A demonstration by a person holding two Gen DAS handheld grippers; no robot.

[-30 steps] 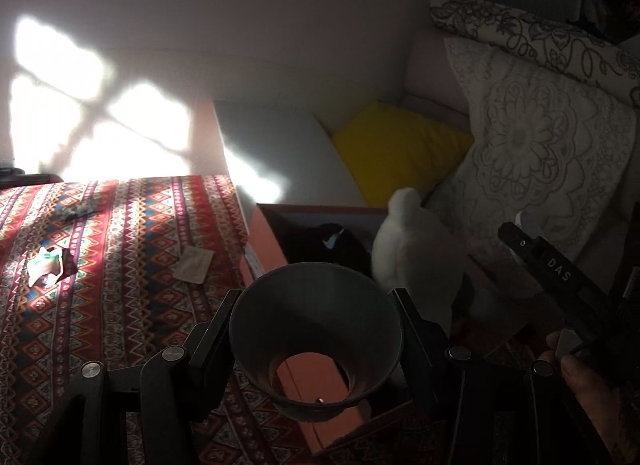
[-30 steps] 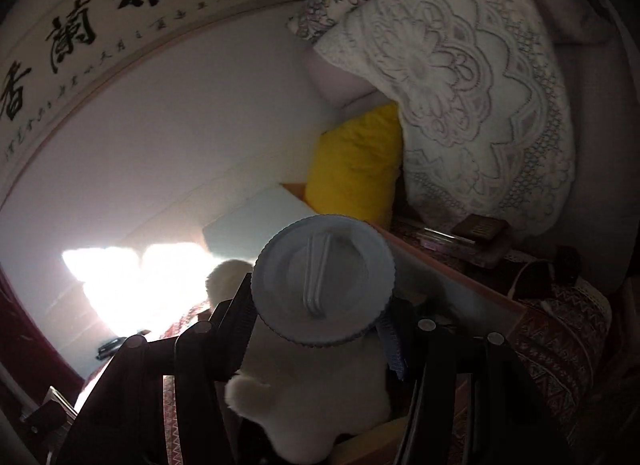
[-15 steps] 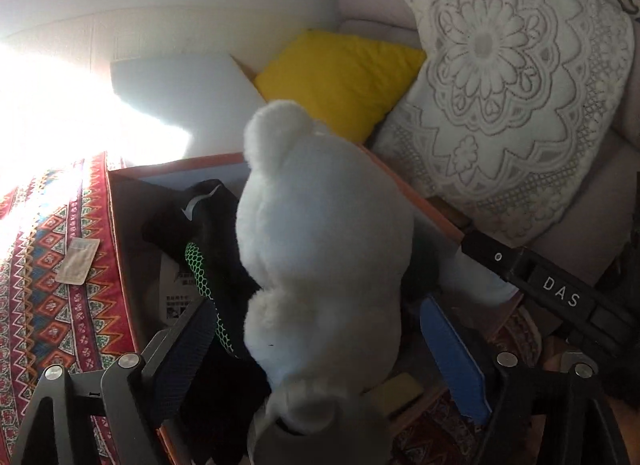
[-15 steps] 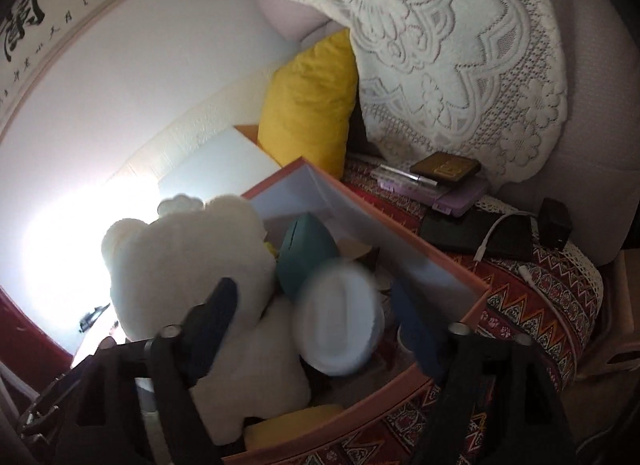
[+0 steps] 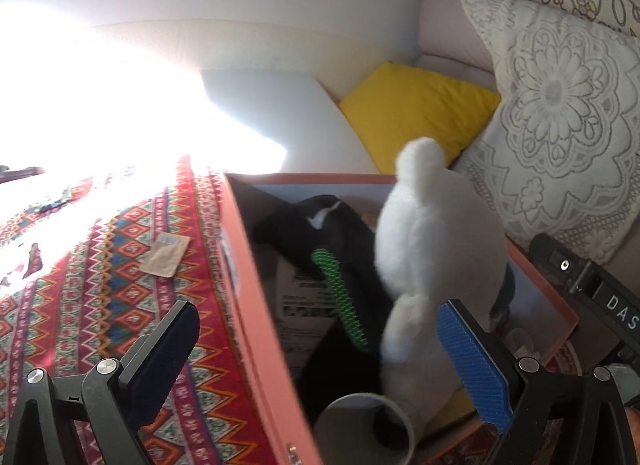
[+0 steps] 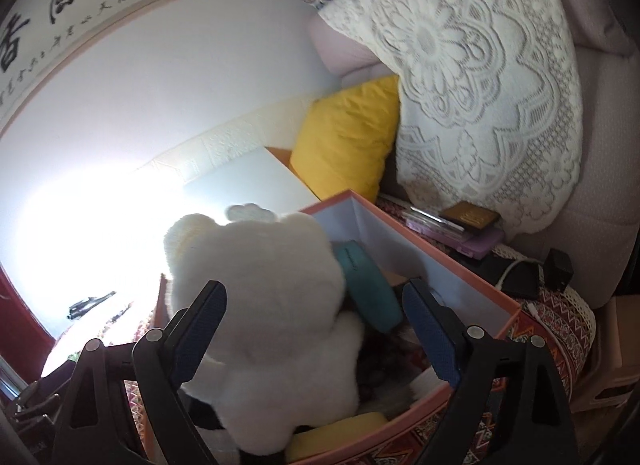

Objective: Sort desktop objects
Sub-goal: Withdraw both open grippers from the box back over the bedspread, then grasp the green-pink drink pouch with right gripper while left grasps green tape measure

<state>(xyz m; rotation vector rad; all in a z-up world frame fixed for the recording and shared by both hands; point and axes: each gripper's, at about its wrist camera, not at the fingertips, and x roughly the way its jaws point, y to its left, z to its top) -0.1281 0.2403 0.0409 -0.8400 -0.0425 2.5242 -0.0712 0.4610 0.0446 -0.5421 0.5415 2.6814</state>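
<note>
An orange box (image 5: 256, 305) stands on the patterned cloth, and a white plush bear (image 5: 436, 249) sits upright inside it. A grey cup (image 5: 360, 421) lies on its side in the box's near corner, below my left gripper (image 5: 318, 311), which is open and empty over the box wall. A black item with green mesh (image 5: 340, 293) lies beside the bear. My right gripper (image 6: 316, 289) hangs open and empty over the bear (image 6: 272, 285), with a teal item (image 6: 368, 289) and a yellow sponge (image 6: 336, 437) also in the box (image 6: 460, 265).
The red patterned cloth (image 5: 100, 285) carries a small flat packet (image 5: 166, 255) left of the box. A yellow cushion (image 5: 416, 117) and a lace pillow (image 5: 560, 125) rise behind it. Purple cases with a brown book (image 6: 460, 225) and a black charger (image 6: 560, 269) lie to the right.
A second ago the left gripper held the grey cup and the right one a white round lid. Both have opened; the cup now lies in the box and the lid is out of sight.
</note>
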